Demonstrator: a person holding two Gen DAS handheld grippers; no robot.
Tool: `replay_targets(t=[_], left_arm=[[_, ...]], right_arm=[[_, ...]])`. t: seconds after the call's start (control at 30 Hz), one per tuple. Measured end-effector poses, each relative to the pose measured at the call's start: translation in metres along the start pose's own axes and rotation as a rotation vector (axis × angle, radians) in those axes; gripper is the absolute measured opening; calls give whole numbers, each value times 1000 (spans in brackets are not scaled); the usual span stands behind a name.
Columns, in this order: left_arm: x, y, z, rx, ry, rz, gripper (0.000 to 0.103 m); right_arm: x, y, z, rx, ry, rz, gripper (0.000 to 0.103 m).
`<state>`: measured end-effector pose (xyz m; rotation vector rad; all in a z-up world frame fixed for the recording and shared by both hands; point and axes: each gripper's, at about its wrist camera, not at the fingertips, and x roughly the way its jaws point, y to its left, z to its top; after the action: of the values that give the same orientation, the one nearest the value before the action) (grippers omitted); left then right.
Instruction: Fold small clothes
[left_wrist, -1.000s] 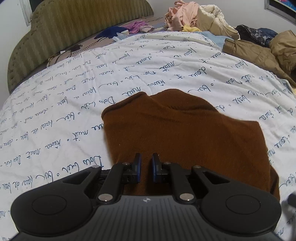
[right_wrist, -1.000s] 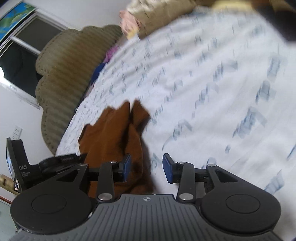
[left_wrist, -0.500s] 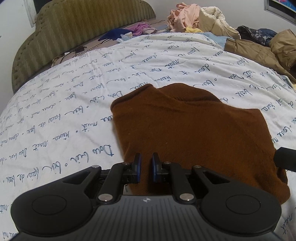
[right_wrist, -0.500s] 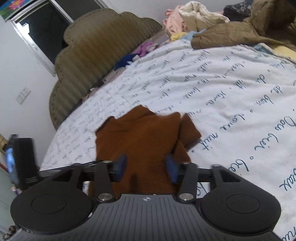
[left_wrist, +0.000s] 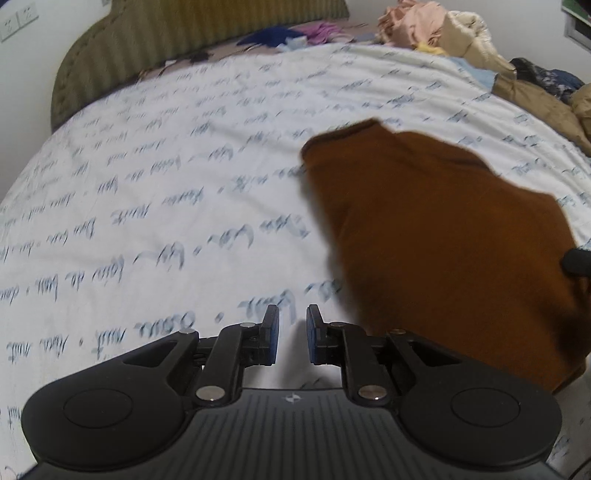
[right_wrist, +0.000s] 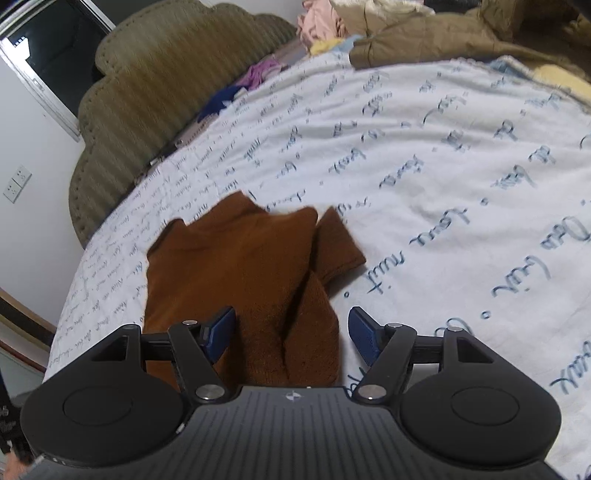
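A small brown knit sweater (left_wrist: 436, 236) lies partly folded on the white script-printed bed sheet (left_wrist: 166, 206). My left gripper (left_wrist: 291, 334) is over bare sheet just left of the sweater's near edge, its fingers a small gap apart and holding nothing. In the right wrist view the sweater (right_wrist: 240, 266) shows one short sleeve (right_wrist: 336, 247) sticking out to the right. My right gripper (right_wrist: 291, 332) is wide open above the sweater's near hem, empty. A tip of the right gripper (left_wrist: 576, 260) shows at the left view's right edge.
An olive padded headboard (right_wrist: 147, 96) runs along the far side of the bed. A heap of unfolded clothes (left_wrist: 443, 33) and tan garments (right_wrist: 443, 37) lies at the far right. Small blue and purple items (left_wrist: 280, 35) lie near the headboard.
My left gripper has slid left off the sweater onto bare sheet and opened slightly. My right gripper has swung over the sweater's near hem and opened wider.
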<state>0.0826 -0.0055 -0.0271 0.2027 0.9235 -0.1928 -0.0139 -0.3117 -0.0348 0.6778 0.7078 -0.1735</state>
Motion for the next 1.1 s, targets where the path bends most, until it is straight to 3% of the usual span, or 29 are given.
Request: replay_targets(t=[0.1, 0.17, 0.33, 0.43, 0.5, 0.53, 0.6, 0.7, 0.8, 0.87, 0.93, 0.97, 1.0, 1.1], left_arm=[[0, 12, -7, -46, 15, -20, 15], [-4, 13, -11, -57, 11, -26, 15], [-28, 0, -15, -10, -37, -57, 15], [-28, -10, -10, 17, 1, -111, 15], [-27, -9, -11, -20, 32, -172, 15], [-29, -11, -11, -12, 18, -165, 16], [-28, -15, -10, 13, 3, -154, 16], [-12, -13, 0, 0, 59, -187, 15], [0, -11, 11, -10, 83, -172, 16], [4, -10, 23, -25, 67, -179, 16], [12, -10, 40, -49, 42, -176, 16], [16, -11, 48, -47, 58, -171, 16], [17, -12, 54, -46, 79, -174, 16], [2, -22, 44, 18, 29, -157, 16]], right_arm=[[11, 4, -3, -6, 34, -1, 64], [11, 10, -3, -18, 50, 26, 49], [-5, 32, 3, -89, 34, 58, 30], [-16, 35, 9, -49, 40, 141, 23], [-27, 30, 10, 14, 37, 235, 19], [-32, 27, 9, 31, 37, 262, 18], [-31, 19, 4, 37, 68, 210, 16], [-9, -8, -5, 58, 112, 23, 15], [-10, -23, -4, 106, 112, 85, 15], [-20, -13, -2, 50, 84, 117, 21], [-23, -7, 2, 37, 81, 150, 45], [-23, -5, 4, 35, 89, 157, 75], [-24, -3, 5, 21, 96, 151, 88], [-33, 0, 0, -25, 80, 142, 84]])
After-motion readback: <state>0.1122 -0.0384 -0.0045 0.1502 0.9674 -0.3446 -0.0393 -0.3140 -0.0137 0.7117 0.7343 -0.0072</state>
